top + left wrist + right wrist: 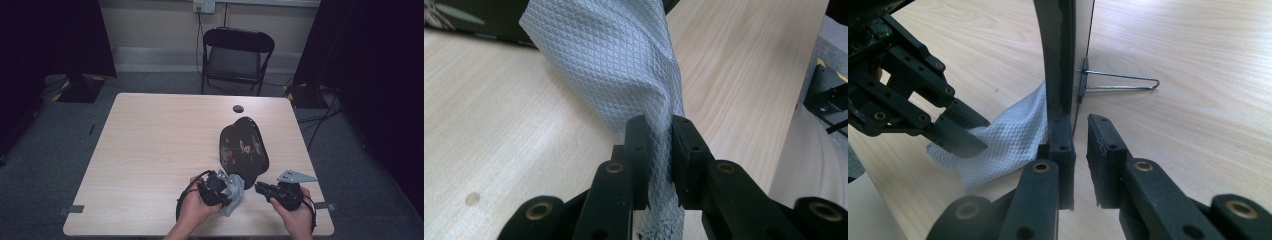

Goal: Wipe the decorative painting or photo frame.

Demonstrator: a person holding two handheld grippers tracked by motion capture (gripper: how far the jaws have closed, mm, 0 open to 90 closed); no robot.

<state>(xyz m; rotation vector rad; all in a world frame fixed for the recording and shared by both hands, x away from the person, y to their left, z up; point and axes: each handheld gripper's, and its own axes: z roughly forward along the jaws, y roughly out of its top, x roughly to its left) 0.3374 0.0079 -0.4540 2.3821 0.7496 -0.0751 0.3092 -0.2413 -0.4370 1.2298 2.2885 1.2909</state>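
My left gripper [225,192] sits at the near edge of the table [150,150], jaws clenched on a twisted fold of grey cloth [624,75], which fans up toward the dark painted plate [243,150] just beyond. My right gripper [1079,145] is alongside, its jaws narrowed around the plate's thin rim [1058,65]; whether both pads press it I cannot tell. A wire stand [1120,82] juts behind the plate. A folding chair [237,57] stands past the far edge.

Black hand-held gripper [659,150], brass screws, grey plate [296,176]
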